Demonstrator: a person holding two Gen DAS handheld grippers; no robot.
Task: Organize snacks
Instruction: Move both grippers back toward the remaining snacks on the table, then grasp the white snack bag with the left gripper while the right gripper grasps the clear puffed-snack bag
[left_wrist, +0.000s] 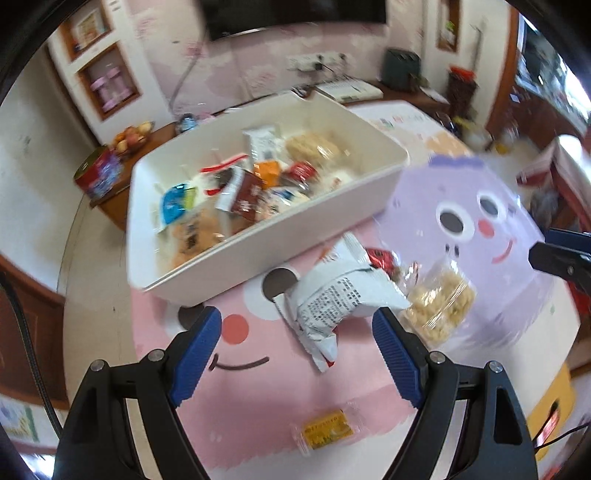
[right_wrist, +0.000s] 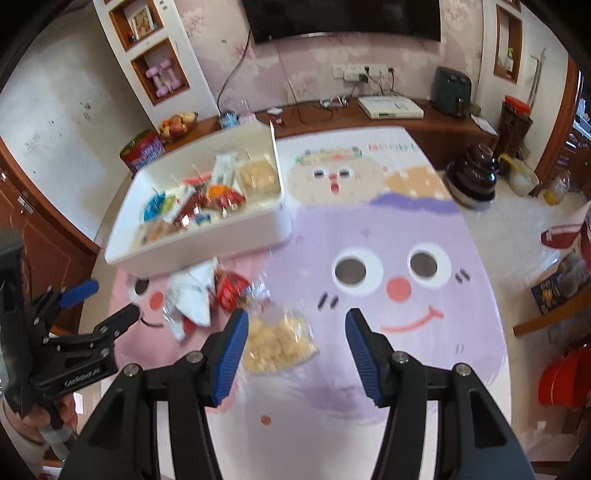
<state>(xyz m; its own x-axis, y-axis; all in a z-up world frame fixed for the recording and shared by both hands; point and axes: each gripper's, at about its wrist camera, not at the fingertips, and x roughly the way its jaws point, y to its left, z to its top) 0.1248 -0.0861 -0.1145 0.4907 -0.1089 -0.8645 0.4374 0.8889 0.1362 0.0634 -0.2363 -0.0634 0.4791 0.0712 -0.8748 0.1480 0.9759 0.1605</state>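
Observation:
A white bin (left_wrist: 258, 254) (right_wrist: 207, 247) full of mixed snack packets stands on the cartoon table mat. In front of it lie a white packet (left_wrist: 332, 295) (right_wrist: 192, 295), a red packet (left_wrist: 380, 258) (right_wrist: 231, 290) and a clear bag of pale puffs (left_wrist: 436, 306) (right_wrist: 277, 339). A small yellow packet (left_wrist: 327, 430) lies near me in the left wrist view. My left gripper (left_wrist: 297, 325) (right_wrist: 110, 302) is open and empty just short of the white packet. My right gripper (right_wrist: 295, 325) is open and empty above the puff bag; its tip shows in the left wrist view (left_wrist: 554, 251).
The mat (right_wrist: 369, 369) has pink and purple faces. Behind the table a wooden counter (right_wrist: 424, 118) carries a fruit bowl (right_wrist: 177, 123), a red tin (right_wrist: 142, 151) and a white box (right_wrist: 391, 107). A dark pot (right_wrist: 471, 177) stands at the table's right edge.

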